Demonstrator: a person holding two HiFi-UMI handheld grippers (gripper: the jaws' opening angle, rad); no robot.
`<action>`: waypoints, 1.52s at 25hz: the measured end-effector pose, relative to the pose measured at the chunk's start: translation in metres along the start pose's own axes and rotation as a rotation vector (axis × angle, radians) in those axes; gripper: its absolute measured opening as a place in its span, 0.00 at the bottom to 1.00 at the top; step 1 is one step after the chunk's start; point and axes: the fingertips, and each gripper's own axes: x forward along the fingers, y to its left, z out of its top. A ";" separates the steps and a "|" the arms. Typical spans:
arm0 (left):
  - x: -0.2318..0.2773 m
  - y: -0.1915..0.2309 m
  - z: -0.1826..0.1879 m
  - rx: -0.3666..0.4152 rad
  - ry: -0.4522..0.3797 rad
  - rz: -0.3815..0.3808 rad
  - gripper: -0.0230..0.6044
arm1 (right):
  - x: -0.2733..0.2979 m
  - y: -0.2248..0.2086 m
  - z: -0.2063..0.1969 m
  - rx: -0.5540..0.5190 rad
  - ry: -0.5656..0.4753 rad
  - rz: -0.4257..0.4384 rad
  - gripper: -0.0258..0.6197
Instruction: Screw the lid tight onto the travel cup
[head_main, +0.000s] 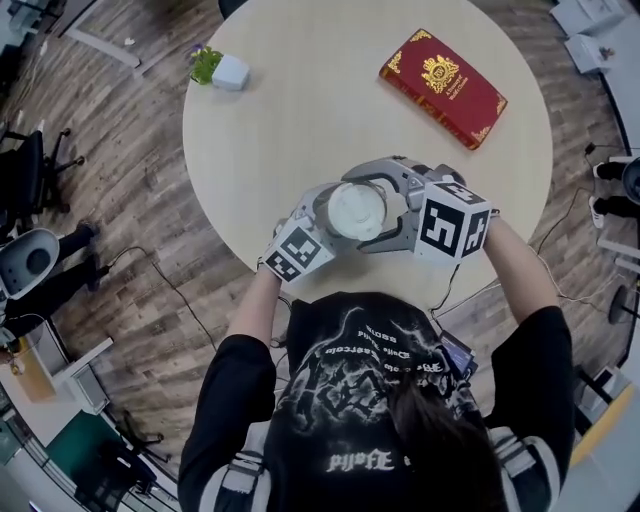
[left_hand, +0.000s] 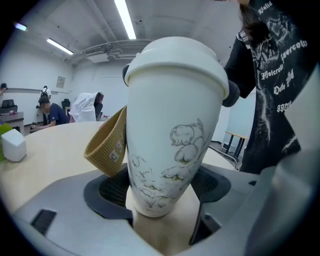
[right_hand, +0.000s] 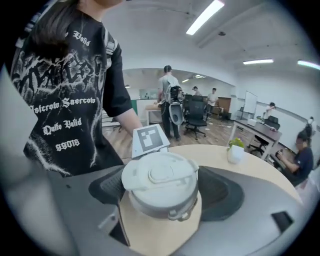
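1 cup (left_hand: 170, 150), 1 lid (right_hand: 160, 175), 1 book (head_main: 443, 87)

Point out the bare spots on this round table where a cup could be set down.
The widest patch is the middle of the table, between the potted plant and the red book. The rim below the plant and the rim below the book are also free. The near edge is crowded: the left gripper and right gripper flank the travel cup.
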 end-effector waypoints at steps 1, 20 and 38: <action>0.000 0.000 0.000 -0.006 -0.003 0.010 0.66 | 0.000 -0.002 0.001 0.034 -0.021 -0.055 0.73; -0.003 0.004 0.000 -0.070 -0.077 0.292 0.66 | -0.015 -0.014 -0.002 0.537 -0.205 -0.986 0.72; 0.001 -0.003 -0.002 0.045 -0.038 0.158 0.66 | -0.014 -0.005 -0.002 0.463 -0.182 -0.664 0.75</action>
